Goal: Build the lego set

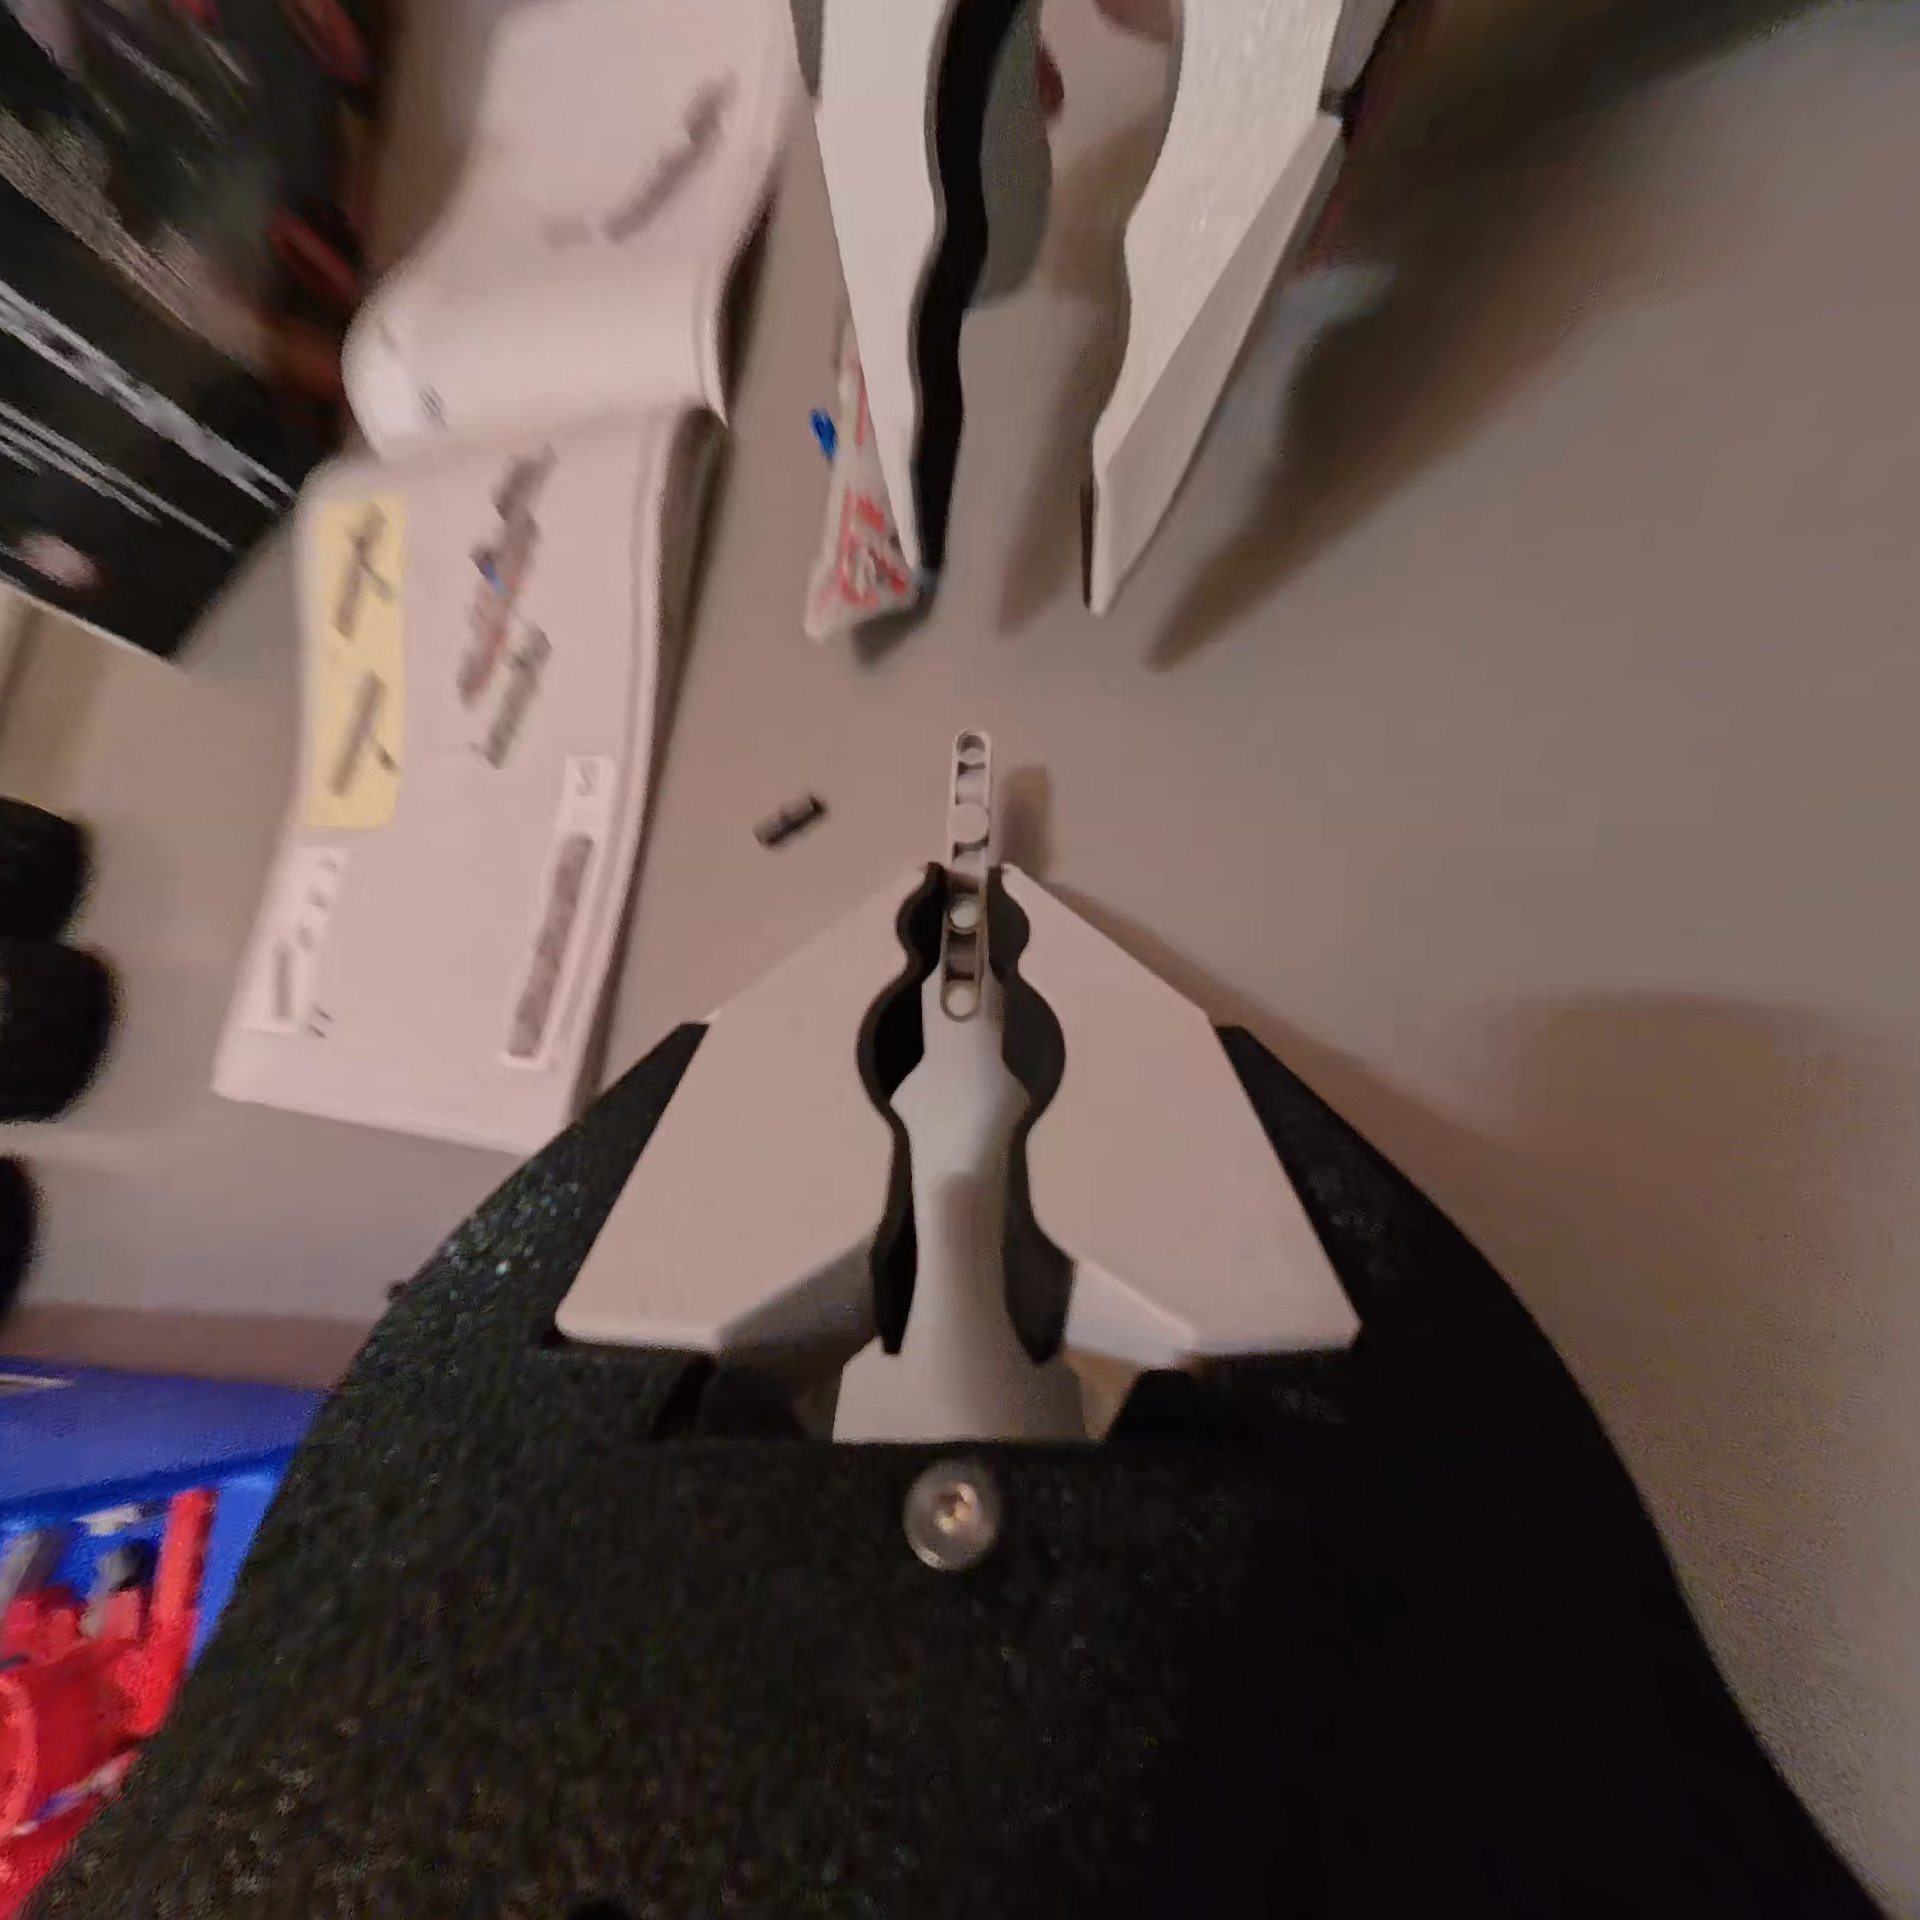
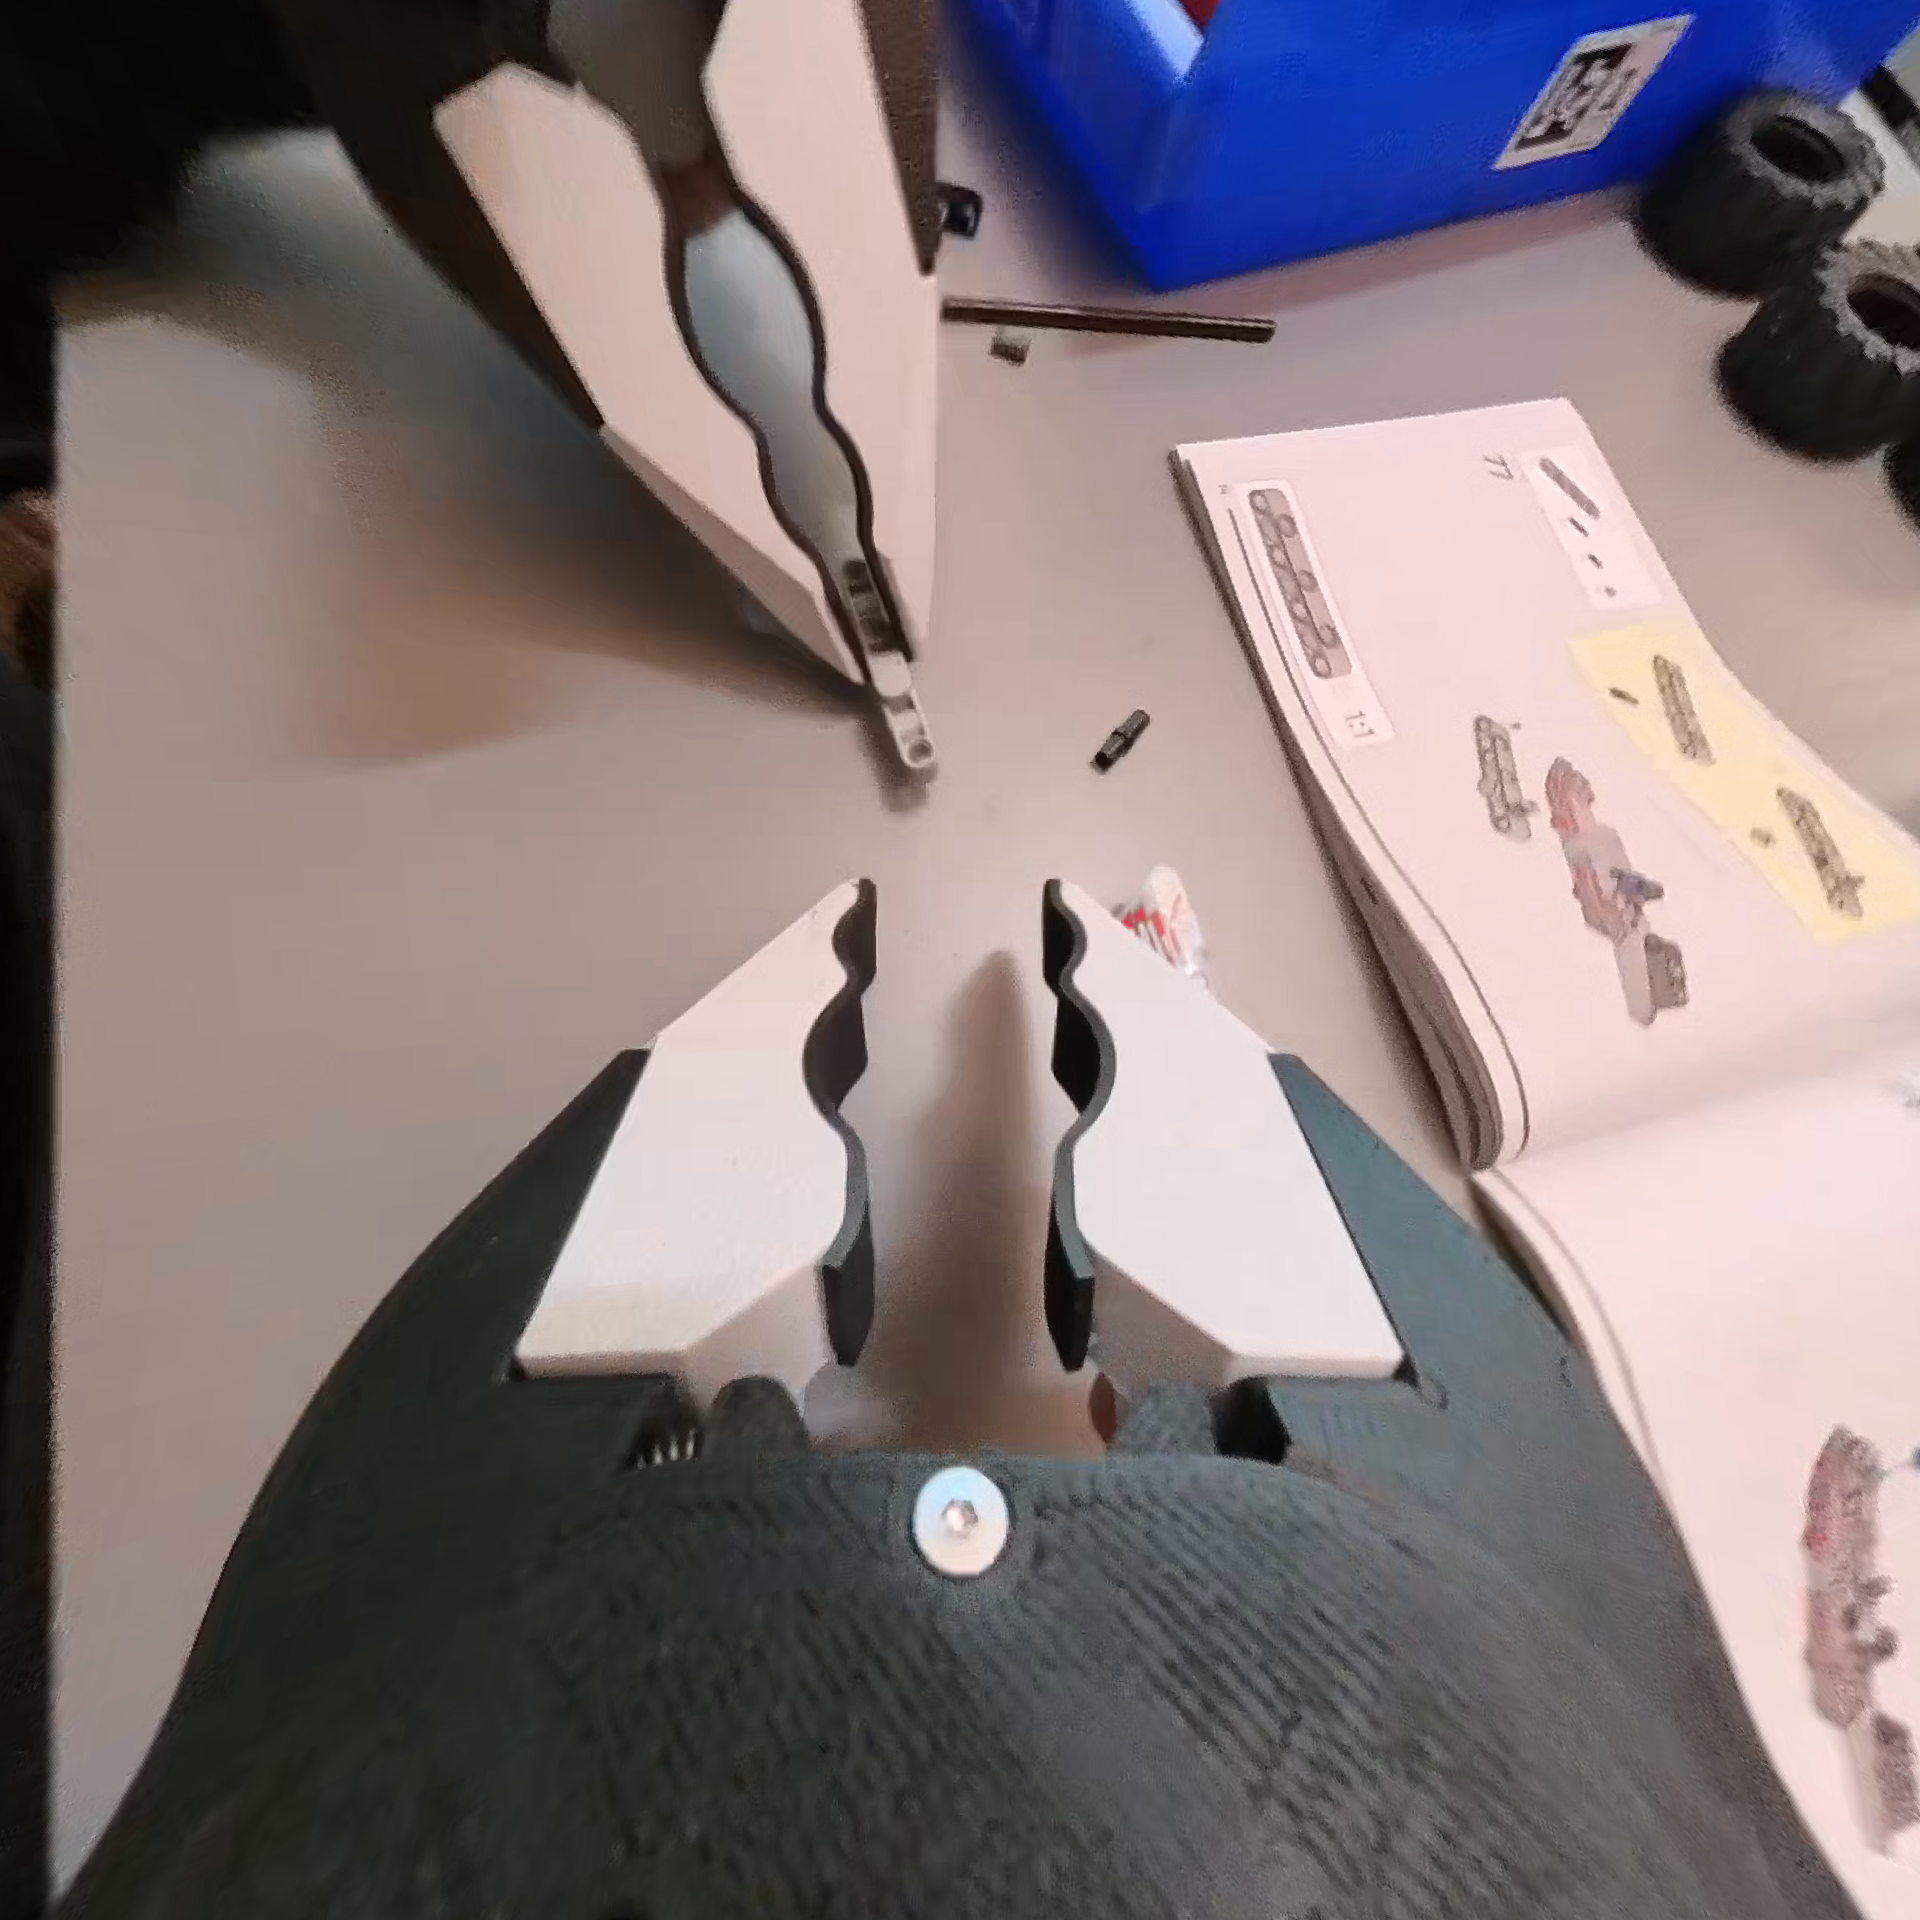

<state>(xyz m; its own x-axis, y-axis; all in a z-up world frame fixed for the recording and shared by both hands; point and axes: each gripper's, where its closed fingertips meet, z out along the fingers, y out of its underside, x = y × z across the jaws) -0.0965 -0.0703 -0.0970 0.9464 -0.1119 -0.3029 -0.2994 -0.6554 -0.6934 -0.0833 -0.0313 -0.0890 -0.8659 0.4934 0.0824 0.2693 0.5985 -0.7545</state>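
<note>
My left gripper [image 1: 968, 883] is shut on a thin grey lego beam [image 1: 971, 800] with holes. The beam sticks out past the fingertips, close over the grey table. The same gripper [image 2: 883, 649] and beam [image 2: 906, 727] show in the right wrist view. My right gripper [image 2: 958, 894] is open and empty, facing the beam from a short way off; it appears at the top of the left wrist view [image 1: 1008, 592]. A small black pin [image 2: 1121, 739] lies on the table beside the beam, also seen in the left wrist view [image 1: 788, 818].
An open instruction booklet [image 2: 1538, 790] lies right of the grippers. A small clear bag of parts [image 2: 1169, 920] lies by my right fingertip. A long black axle [image 2: 1107, 318], a blue bin [image 2: 1351, 135] and black tyres [image 2: 1818, 343] sit at the far side.
</note>
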